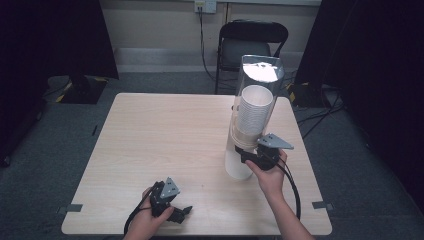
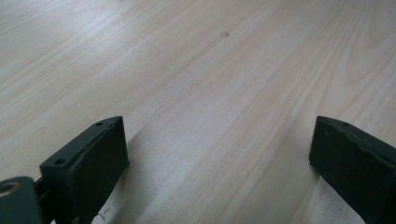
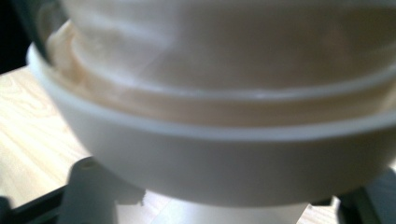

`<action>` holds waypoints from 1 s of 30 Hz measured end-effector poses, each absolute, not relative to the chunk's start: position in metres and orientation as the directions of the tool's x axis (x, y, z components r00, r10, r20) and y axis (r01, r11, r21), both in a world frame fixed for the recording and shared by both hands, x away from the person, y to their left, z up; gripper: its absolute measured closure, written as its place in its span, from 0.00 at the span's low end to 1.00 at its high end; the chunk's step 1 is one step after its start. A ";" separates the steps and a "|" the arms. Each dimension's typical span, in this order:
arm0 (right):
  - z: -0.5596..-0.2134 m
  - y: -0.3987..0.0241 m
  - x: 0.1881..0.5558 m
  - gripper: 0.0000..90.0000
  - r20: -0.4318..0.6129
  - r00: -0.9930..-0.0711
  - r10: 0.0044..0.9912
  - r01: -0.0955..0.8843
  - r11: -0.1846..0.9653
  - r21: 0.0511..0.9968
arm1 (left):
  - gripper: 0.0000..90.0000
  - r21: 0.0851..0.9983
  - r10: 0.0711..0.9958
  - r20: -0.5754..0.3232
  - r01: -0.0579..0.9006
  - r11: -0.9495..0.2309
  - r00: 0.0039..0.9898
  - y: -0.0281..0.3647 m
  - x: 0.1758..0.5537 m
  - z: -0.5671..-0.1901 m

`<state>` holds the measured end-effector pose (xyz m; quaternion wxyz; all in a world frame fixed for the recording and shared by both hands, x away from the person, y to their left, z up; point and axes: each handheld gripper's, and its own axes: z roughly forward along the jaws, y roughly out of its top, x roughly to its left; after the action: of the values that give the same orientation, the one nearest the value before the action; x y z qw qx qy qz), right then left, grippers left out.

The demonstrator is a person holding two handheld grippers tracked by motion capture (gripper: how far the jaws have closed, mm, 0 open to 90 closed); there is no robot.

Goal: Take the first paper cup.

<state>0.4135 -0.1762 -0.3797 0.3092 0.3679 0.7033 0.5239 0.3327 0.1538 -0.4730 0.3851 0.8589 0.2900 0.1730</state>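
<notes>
Clear tube [image 1: 261, 75] with stack of white cups [image 1: 253, 114] stands upright on table [image 1: 165, 135], right of centre.

Right gripper [image 1: 248, 155] at white base [image 1: 238, 165] under tube; jaws blurred in right gripper view, cannot tell whether spread or pinching.

Left gripper [image 1: 183, 213] rests near front edge, jaws spread, holding nothing.

Step, by judgement: reaching for lowest cup. Next move calls for pinching cup rim, pulling straight down.

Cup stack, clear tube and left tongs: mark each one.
cup stack [image 1: 254, 112], high view, on the stack's side wall.
clear tube [image 1: 262, 70], high view, on its upper wall.
left tongs [image 1: 184, 213], high view, between the tips.
</notes>
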 end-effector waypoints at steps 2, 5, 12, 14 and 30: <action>-0.381 -0.177 0.414 0.39 -0.056 -0.543 0.838 0.184 0.183 0.966 | 0.04 0.761 0.631 0.074 0.365 -0.536 0.772 0.154 0.333 -0.473; -0.382 -0.179 0.414 0.39 -0.065 -0.545 0.836 0.176 0.191 0.966 | 0.04 0.761 0.630 0.075 0.364 -0.537 0.773 0.154 0.333 -0.473; -0.388 -0.179 0.414 0.40 -0.063 -0.550 0.833 0.151 0.174 0.973 | 0.04 0.762 0.631 0.074 0.365 -0.536 0.772 0.154 0.333 -0.473; -0.390 -0.179 0.413 0.40 -0.058 -0.550 0.833 0.139 0.160 0.977 | 0.04 0.761 0.631 0.074 0.365 -0.536 0.772 0.154 0.333 -0.473; -0.393 -0.180 0.412 0.41 -0.081 -0.551 0.831 0.135 0.185 0.973 | 0.04 0.765 0.630 0.071 0.363 -0.532 0.773 0.154 0.333 -0.474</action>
<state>0.4115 -0.1799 -0.3926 0.3239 0.3458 0.6982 0.5367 0.3327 0.1537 -0.4735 0.3879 0.8580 0.2892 0.1723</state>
